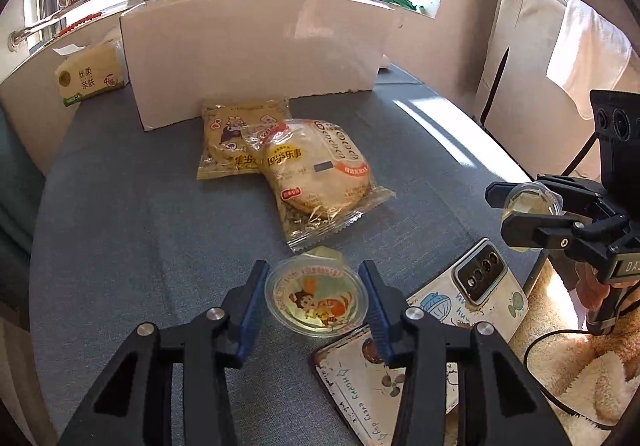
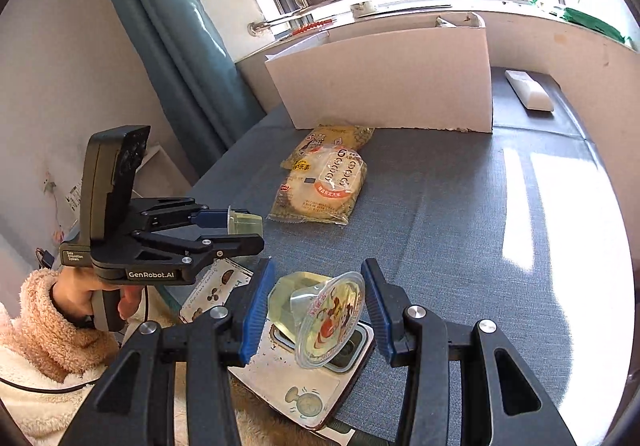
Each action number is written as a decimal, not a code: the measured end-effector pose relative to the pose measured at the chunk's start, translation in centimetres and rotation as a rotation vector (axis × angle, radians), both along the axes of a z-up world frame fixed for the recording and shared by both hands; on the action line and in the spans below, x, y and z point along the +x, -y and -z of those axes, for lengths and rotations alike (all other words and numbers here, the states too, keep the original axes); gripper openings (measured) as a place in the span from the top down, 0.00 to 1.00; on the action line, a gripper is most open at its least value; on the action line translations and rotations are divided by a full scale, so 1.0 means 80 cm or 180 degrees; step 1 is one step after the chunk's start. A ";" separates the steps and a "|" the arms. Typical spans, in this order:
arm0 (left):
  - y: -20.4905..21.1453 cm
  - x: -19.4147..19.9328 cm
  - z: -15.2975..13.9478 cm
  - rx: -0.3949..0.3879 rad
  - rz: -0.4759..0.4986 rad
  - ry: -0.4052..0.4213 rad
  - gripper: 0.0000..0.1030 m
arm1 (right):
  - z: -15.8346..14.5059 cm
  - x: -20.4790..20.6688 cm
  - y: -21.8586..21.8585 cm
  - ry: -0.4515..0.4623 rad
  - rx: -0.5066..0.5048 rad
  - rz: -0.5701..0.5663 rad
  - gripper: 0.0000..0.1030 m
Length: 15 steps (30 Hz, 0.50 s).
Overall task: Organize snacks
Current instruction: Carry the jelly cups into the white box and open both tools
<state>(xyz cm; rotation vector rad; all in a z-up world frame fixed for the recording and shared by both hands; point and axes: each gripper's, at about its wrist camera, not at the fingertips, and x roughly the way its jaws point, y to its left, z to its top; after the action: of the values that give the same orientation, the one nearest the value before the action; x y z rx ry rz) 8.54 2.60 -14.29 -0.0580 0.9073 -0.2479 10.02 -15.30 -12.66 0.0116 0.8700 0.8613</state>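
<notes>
- The counter, covered in grey-blue cloth, stretches toward a barred window, with sun striping its far right side.
- A white cardboard box stands upright at the back of it, and a tissue pack sits just to its left.
- Two snack bags lie right in front of the box: a round rice cracker pack overlapping a yellow snack bag beneath it.
- A phone in a cartoon case lies at the near edge, camera side up.
- The left gripper has its fingers clamped on a jelly cup, lid facing up (seen from the other side, it is held clear above the counter's near edge).
- The right gripper likewise has its fingers closed on a second jelly cup, tilted on its side over the phone.
</notes>
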 end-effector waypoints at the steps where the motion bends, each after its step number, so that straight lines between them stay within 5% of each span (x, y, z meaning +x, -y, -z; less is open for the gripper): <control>1: -0.002 -0.001 -0.003 -0.0040 -0.0008 0.0029 0.52 | -0.001 0.001 0.001 0.0002 0.0020 0.0008 0.53; 8: -0.021 -0.002 -0.041 -0.0181 -0.0139 0.0329 0.52 | -0.026 0.021 0.002 0.0056 0.0198 0.0110 0.53; 15: -0.051 0.043 -0.123 -0.0303 -0.0253 0.0875 0.52 | -0.089 0.078 -0.025 0.0351 0.0301 0.0190 0.53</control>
<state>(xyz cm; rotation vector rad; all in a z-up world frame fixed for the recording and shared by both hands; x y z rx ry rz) 12.00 6.64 -4.46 -0.1443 0.6182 -0.2188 16.29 -13.27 -5.51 0.0718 0.7219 0.8387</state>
